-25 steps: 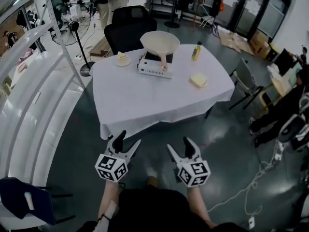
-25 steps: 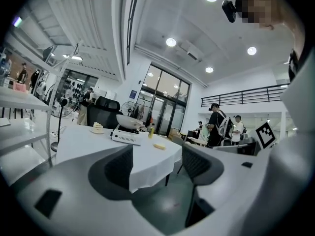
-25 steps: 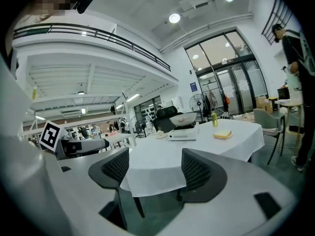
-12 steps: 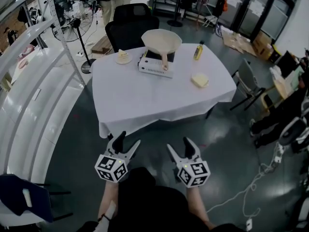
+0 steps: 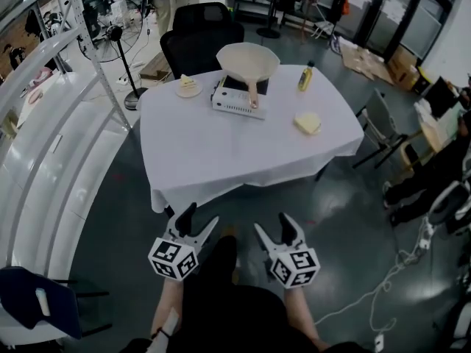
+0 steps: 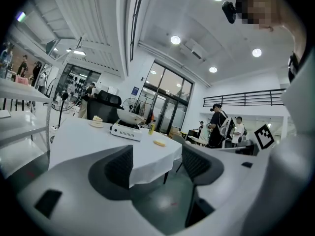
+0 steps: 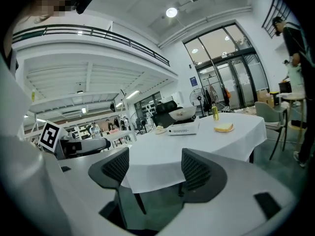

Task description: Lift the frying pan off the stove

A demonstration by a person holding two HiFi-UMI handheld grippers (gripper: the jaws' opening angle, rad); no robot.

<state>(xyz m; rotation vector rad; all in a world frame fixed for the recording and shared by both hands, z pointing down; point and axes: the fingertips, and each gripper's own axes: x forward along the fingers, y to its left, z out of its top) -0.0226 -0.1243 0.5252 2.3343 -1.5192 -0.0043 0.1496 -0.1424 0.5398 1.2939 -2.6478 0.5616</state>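
A cream frying pan [image 5: 247, 60] sits on a white portable stove [image 5: 239, 100] at the far side of a table with a white cloth [image 5: 221, 149]; its handle points toward me. The pan [image 6: 129, 117] and stove [image 6: 125, 131] show small in the left gripper view, and the pan [image 7: 182, 113] and stove [image 7: 183, 129] in the right gripper view. My left gripper [image 5: 196, 220] and right gripper [image 5: 274, 225] hang side by side in front of the table's near edge, well short of the pan. Both are open and hold nothing.
On the cloth lie a small plate of food [image 5: 188, 87], a yellow bottle [image 5: 304, 76] and a yellow sponge [image 5: 307, 123]. A black office chair [image 5: 200, 41] stands behind the table, a grey chair [image 5: 380, 127] at its right, white railings [image 5: 51, 145] at the left. Cables [image 5: 401, 263] cross the floor at right.
The view has edged slightly toward the table. Both grippers have stayed low in front of me, open, with the left one shifted a little to the right.
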